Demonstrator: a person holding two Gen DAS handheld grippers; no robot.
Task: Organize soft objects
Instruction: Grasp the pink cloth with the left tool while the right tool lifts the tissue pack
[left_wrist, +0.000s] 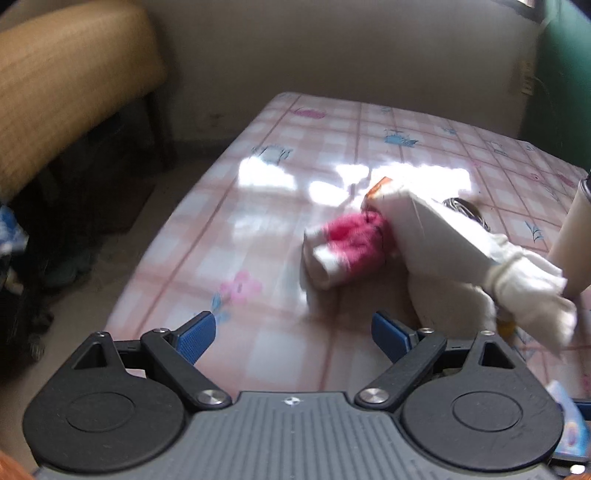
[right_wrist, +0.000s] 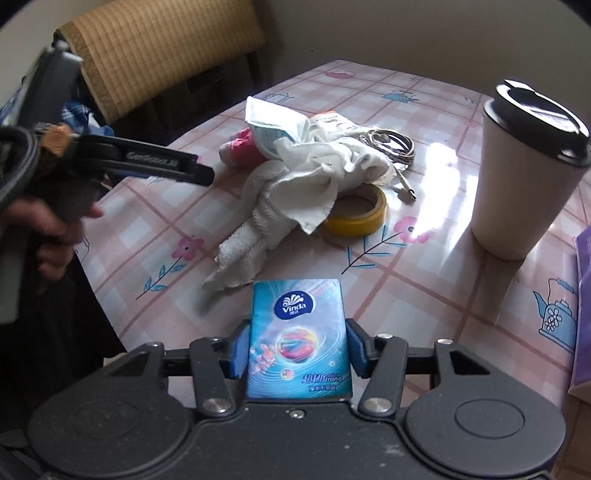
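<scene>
Gripping tissue pack (right_wrist: 298, 334) in right gripper (right_wrist: 295, 354), jaws clamped on both sides, pack held over near table (right_wrist: 424, 295) edge. Hovering left gripper (left_wrist: 293, 338) wide open, empty, aimed at pile. Likely mid-sort: placing pack next, then needing a clean pinch on white towel (right_wrist: 258, 225). Counting: one towel, one cloth (right_wrist: 328, 166), one pink sock (left_wrist: 347, 240), one tape (right_wrist: 360, 210), one cup (right_wrist: 524, 170), one cable (right_wrist: 391, 144).

Left claw (left_wrist: 293, 332) spread wide and level, right claw (right_wrist: 297, 349) clamped, held low
</scene>
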